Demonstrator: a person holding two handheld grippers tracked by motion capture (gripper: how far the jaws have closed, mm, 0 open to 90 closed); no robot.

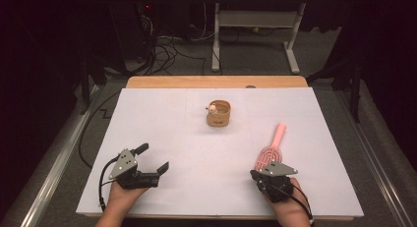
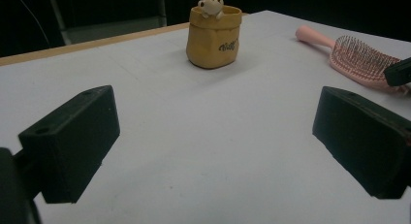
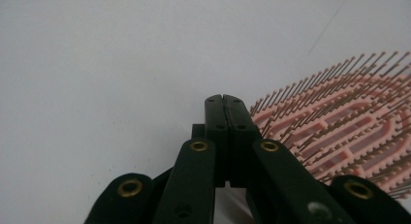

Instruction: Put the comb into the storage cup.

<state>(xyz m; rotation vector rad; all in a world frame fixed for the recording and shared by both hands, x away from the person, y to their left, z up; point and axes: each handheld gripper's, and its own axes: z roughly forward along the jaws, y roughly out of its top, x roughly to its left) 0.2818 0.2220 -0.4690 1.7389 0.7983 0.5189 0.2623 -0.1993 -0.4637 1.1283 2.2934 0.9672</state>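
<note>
The pink hairbrush (image 1: 271, 149) lies flat on the white tabletop (image 1: 196, 148) with its bristles up, near the right edge, its handle pointing toward the far edge and its head toward the person. The right claw (image 3: 226, 100) is pressed together with nothing between its jaws, just beside the near end of the brush head. The left claw (image 1: 153, 158) is spread wide near the near left corner, well apart from the brush, and a small tan pouch (image 1: 219, 114) with a toy figure in it stands toward the far edge.

Glossy pink plastic hairbrush (image 1: 270, 153) with thin bristles lies on a smooth, matt white table (image 1: 187, 153).
</note>
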